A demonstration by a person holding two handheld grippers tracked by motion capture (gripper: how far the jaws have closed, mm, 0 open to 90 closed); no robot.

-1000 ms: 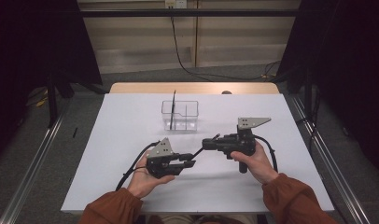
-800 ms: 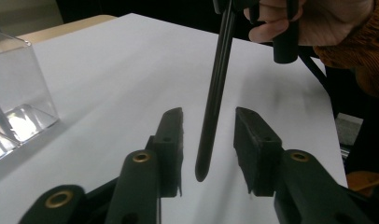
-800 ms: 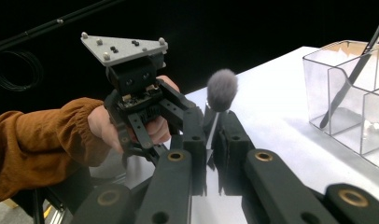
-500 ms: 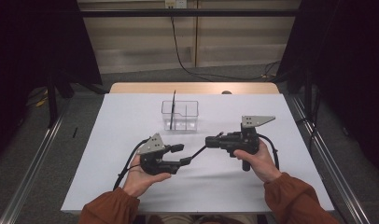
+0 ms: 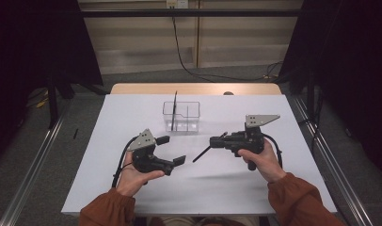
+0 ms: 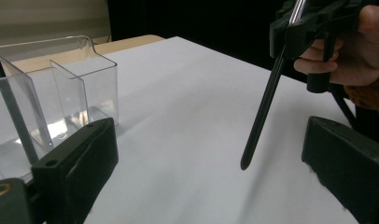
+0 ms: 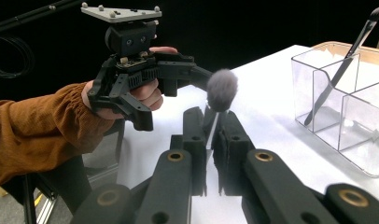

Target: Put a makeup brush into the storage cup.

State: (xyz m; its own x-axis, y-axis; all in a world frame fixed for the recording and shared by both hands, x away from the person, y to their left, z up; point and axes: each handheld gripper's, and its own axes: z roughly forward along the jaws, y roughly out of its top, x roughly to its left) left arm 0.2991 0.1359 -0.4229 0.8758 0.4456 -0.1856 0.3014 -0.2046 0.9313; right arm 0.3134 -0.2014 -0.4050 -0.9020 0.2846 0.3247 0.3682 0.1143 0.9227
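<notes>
The makeup brush (image 5: 204, 151) is thin and black, with a silver neck and a fluffy grey tip (image 7: 221, 89). It hangs tilted above the white table (image 5: 132, 113), its handle end (image 6: 246, 161) pointing down, near the clear box (image 5: 182, 115).

Two brushes: one (image 5: 174, 111) stands at twelve o'clock in the organizer (image 5: 193, 110), the other (image 5: 202, 153) hangs near the table's (image 5: 104, 141) centre, clamped in the right gripper (image 5: 213, 140) (its grey tuft shows in the right gripper view). One clear organizer, with three compartments that can be made out. Two grippers, the left gripper (image 5: 171, 149) at seven o'clock and the right at four o'clock, on one white table.
</notes>
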